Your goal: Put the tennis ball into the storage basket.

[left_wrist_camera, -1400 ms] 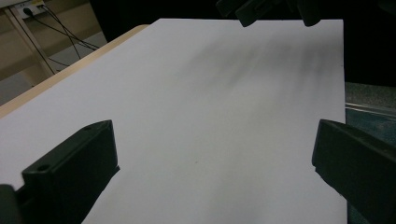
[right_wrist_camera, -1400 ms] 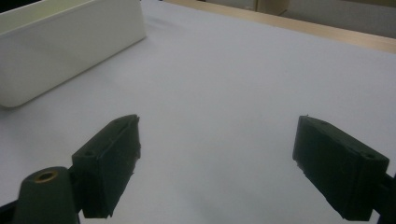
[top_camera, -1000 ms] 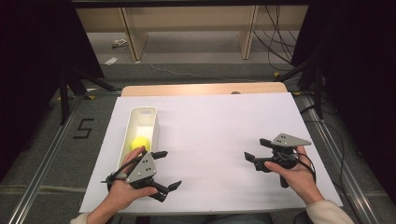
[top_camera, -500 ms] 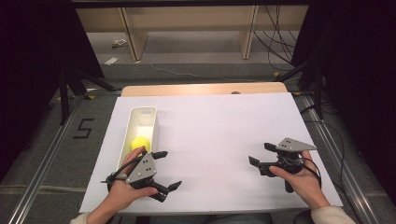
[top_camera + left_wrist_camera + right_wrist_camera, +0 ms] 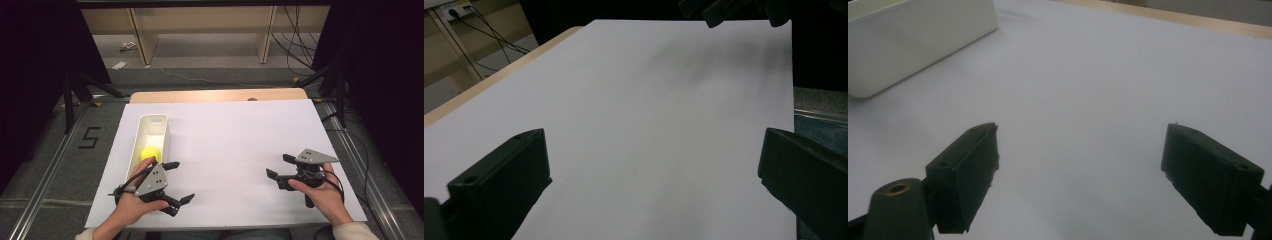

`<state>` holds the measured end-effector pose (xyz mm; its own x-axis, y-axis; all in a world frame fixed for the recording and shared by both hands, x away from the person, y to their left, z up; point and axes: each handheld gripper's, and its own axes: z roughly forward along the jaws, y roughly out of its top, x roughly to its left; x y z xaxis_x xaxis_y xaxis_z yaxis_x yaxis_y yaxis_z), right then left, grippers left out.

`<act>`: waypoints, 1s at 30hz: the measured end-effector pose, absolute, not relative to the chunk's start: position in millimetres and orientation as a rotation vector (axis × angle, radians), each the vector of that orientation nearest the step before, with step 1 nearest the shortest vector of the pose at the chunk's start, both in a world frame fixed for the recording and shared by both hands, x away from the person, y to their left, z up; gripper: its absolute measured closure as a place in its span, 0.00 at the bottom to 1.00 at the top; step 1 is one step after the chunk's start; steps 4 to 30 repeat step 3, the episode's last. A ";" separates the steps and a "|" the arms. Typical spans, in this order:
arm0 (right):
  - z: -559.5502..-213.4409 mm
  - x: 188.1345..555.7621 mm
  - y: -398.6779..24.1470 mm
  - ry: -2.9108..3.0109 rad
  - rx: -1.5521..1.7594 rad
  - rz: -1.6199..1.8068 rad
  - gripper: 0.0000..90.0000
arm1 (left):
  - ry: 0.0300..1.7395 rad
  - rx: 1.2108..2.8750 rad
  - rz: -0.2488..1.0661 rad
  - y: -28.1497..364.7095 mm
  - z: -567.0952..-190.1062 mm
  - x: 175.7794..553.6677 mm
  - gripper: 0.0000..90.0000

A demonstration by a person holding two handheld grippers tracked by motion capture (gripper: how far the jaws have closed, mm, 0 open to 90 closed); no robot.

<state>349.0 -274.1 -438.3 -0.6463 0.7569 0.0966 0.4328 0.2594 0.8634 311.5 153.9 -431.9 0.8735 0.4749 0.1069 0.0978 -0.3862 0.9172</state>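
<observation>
1. The thing in play looks like the yellow ball (image 5: 150, 153) sitting in the near end of the white bin (image 5: 159, 123), on the left side of the table (image 5: 240, 150). It's right next to the left gripper (image 5: 179, 181), just beyond its upper jaw.
2. My guess is it's light and a bit squishy, like a foam or tennis type ball. Being round, it'll probably roll or pop out if pinched off-centre, so I'd grab it across the middle, coming from above.
3. Left gripper has its jaws spread wide with nothing between them, just bare white tabletop in its own view.
4. Right gripper (image 5: 280, 166) is also wide open and empty, hovering well apart on the right side.
5. The main obstacle is the bin walls. They're narrow and tall around the ball, so wide jaws might bump the rim going in. The bin looks light too and could slide.
</observation>
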 end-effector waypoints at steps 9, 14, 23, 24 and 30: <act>-438.4 349.0 -273.5 2.203 1.084 1.343 0.18 | 0.421 1.943 0.429 153.4 -431.8 311.8 0.00; -438.4 349.0 -273.5 2.203 1.084 1.343 0.18 | 0.421 1.943 0.429 153.4 -431.8 311.8 0.00; -438.4 349.0 -273.5 2.203 1.084 1.343 0.18 | 0.421 1.943 0.429 153.4 -431.8 311.8 0.00; -438.4 349.0 -273.5 2.203 1.084 1.343 0.18 | 0.421 1.943 0.429 153.4 -431.8 311.8 0.00; -438.4 349.0 -273.5 2.203 1.084 1.343 0.18 | 0.421 1.943 0.429 153.4 -431.8 311.8 0.00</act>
